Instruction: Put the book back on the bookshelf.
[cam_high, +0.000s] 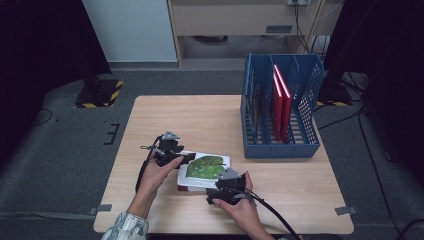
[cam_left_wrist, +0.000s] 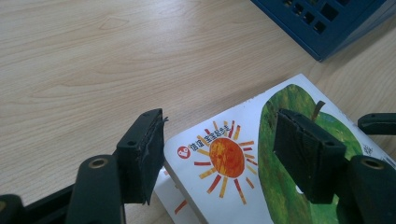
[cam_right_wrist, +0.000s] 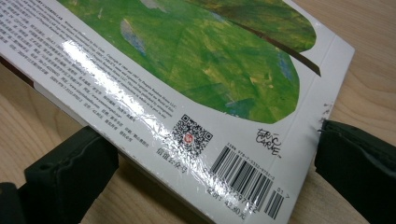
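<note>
Blue file rack (cam_high: 280, 112) holding red books (cam_high: 281, 100) stands beyond the picture book (cam_high: 205, 170).

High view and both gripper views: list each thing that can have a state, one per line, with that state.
Leaf book: closed, lying flat on another book, back cover up.
Lower book: flat on the table, mostly covered.
Left gripper: open, fingers straddle the leaf book's corner, not pressing.
Right gripper: open, fingers either side of the barcode corner.
Red books: upright in the rack.
Blue rack: upright on the table.
</note>
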